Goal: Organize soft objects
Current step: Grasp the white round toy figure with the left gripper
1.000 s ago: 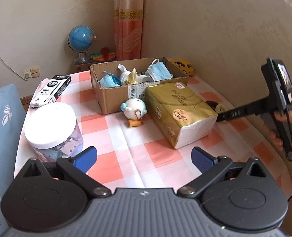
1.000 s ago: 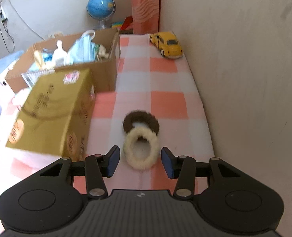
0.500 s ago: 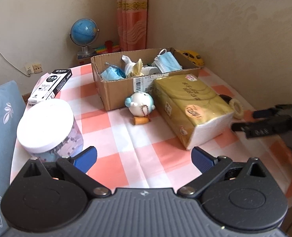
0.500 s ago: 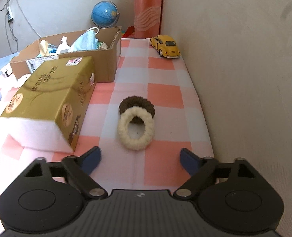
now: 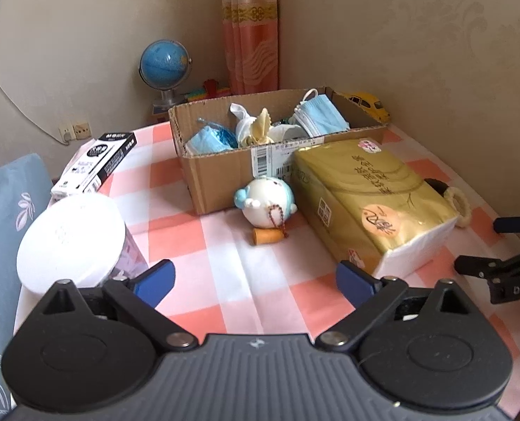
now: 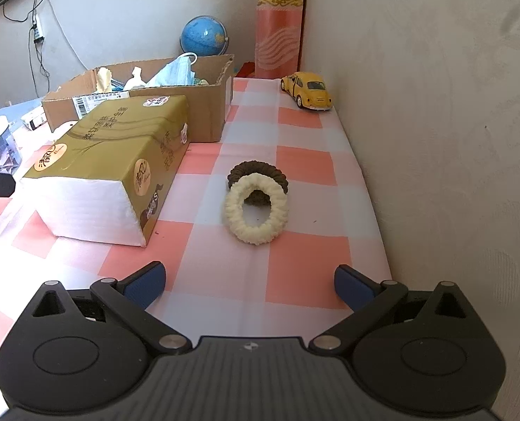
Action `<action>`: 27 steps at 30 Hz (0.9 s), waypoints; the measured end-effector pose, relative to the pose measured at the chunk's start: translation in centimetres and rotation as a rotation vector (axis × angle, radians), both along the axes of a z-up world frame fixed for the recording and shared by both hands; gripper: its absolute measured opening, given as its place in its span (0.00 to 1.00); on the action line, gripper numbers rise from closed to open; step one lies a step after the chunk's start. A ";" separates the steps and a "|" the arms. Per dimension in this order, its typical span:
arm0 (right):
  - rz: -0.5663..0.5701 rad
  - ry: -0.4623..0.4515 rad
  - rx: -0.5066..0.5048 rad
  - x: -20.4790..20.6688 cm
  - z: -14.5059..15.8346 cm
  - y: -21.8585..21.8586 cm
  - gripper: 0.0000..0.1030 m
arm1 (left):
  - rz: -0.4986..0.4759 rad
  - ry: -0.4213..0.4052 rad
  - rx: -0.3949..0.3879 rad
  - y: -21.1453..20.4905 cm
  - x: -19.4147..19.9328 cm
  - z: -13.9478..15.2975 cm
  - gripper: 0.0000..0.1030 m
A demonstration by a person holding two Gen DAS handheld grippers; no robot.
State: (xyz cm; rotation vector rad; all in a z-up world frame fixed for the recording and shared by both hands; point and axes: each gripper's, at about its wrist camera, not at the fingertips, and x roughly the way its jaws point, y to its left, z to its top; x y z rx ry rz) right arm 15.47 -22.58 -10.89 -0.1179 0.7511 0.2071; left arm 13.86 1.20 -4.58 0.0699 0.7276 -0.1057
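A cream scrunchie (image 6: 256, 210) lies on the checked tablecloth, overlapping a brown scrunchie (image 6: 258, 175) behind it. My right gripper (image 6: 249, 284) is open and empty, a short way in front of them. The cream scrunchie also shows in the left wrist view (image 5: 458, 205), behind a gold tissue pack (image 5: 372, 196). A cardboard box (image 5: 221, 175) holds blue face masks (image 5: 319, 117) and cloths. A white and blue plush toy (image 5: 267, 201) lies in front of the box. My left gripper (image 5: 256, 280) is open and empty above the table's near part.
A clear jar with a white lid (image 5: 72, 238) stands at the near left. A black and white carton (image 5: 96, 163) lies behind it. A yellow toy car (image 6: 307, 89) sits by the wall (image 6: 435, 105), which runs close along the table's right edge. A globe (image 5: 165, 65) stands behind.
My right gripper has opened wide and pulled back from the scrunchies, which stay on the cloth. My left gripper has shifted slightly and stays open.
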 end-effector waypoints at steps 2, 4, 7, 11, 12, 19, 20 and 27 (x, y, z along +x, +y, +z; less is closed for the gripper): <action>-0.006 -0.006 0.001 -0.1 0.0 0.0 1.00 | 0.002 -0.008 0.008 -0.1 0.4 0.1 0.83; -0.012 -0.015 0.002 -0.4 -0.1 0.0 1.00 | 0.001 -0.014 0.006 -0.3 0.8 0.2 0.77; -0.016 -0.027 0.004 -0.5 -0.2 0.0 1.00 | 0.002 -0.032 0.017 -0.5 1.7 0.3 0.73; -0.017 -0.030 0.005 -0.6 -0.2 0.0 1.00 | -0.003 -0.039 0.021 -0.8 3.3 0.2 0.68; -0.017 -0.032 0.005 -0.6 -0.2 0.0 1.00 | -0.004 -0.039 0.018 -0.8 3.6 0.1 0.67; -0.019 -0.044 0.006 -0.8 -0.3 0.0 1.00 | -0.007 -0.009 0.011 -0.7 6.4 -1.0 0.55; -0.019 -0.046 0.006 -0.8 -0.3 0.0 1.00 | -0.014 -0.007 0.001 -0.6 6.7 -1.1 0.55; -0.018 -0.049 0.007 -1.0 -0.3 0.0 1.00 | -0.046 -0.004 -0.043 -0.7 7.4 -1.4 0.52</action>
